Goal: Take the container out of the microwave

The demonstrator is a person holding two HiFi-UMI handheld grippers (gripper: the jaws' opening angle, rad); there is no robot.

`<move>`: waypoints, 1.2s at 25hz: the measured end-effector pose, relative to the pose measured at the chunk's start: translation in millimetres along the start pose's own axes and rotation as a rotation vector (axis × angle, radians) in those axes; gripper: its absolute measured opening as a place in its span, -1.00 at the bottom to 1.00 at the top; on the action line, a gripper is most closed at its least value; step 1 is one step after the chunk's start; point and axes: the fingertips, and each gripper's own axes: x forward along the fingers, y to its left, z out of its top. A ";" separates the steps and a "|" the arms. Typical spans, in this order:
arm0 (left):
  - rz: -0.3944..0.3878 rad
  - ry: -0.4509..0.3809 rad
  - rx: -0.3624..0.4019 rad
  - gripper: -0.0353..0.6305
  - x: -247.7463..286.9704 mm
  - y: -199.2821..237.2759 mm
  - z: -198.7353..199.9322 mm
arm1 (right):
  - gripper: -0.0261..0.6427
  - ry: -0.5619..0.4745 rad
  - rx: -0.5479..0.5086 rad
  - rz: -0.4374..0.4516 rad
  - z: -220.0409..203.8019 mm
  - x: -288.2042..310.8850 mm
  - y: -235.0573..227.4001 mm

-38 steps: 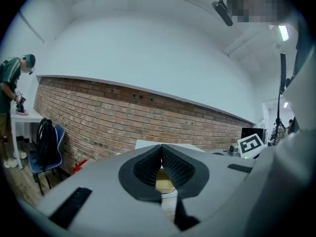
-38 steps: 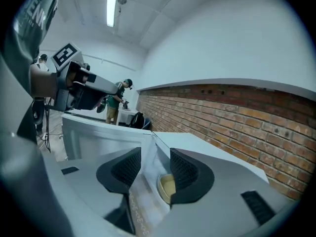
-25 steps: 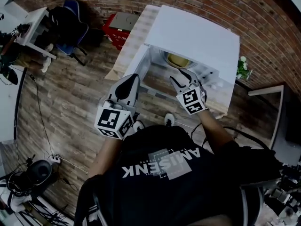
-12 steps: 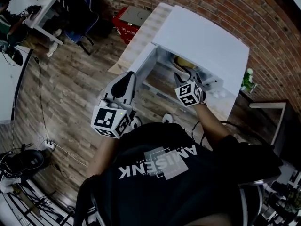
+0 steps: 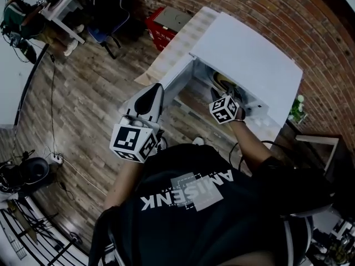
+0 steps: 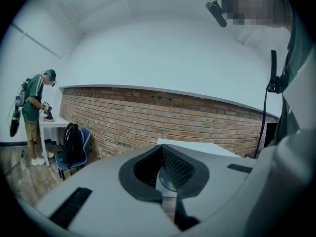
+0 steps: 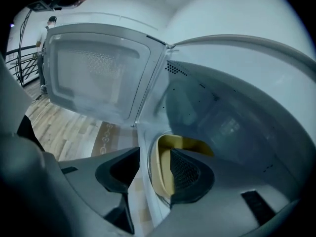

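Microwave (image 5: 249,60) white, boxy, smooth flat top, at upper right of the head view. It stands on a pale patterned table (image 5: 183,37). Door (image 7: 94,73) is swung wide to the left, with rounded corners and a frosted mesh window. Cavity walls are glossy white, with a patch of small vent holes at the upper left.

Container (image 7: 165,174) yellow, smooth, with a rounded rim, sits inside the cavity on its floor. A clear curved edge runs round it; can't tell if that is a plate or a lid.

Right gripper (image 7: 154,154) reaches into the cavity, jaws apart. The left jaw is outside the container's near wall, and the textured pad of the right jaw is over the container itself. The wall lies between them, with no grip on it. There is open room above the container up to the cavity roof, and the doorway edge is close on the left.

Left gripper (image 6: 161,149) is held out in front of the microwave at centre left of the head view. Its jaw tips are together with nothing between them.

Brick wall (image 6: 148,117) rough and red-brown, runs behind. Wood-plank floor (image 5: 83,93) lies open at left. Red box (image 5: 169,20) sits by the table's far end.
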 end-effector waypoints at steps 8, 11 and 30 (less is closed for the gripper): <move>-0.038 -0.051 0.012 -0.86 -3.9 -20.6 10.1 | -0.27 0.051 -0.092 -0.033 -9.7 19.5 -3.6; -0.015 -0.066 -0.002 -0.86 -5.2 -17.8 13.7 | -0.35 0.057 -0.106 -0.043 -11.2 24.0 -4.6; -0.037 -0.023 -0.013 -0.86 -24.4 -2.1 5.4 | -0.76 0.093 -0.017 -0.042 -5.6 17.7 -7.1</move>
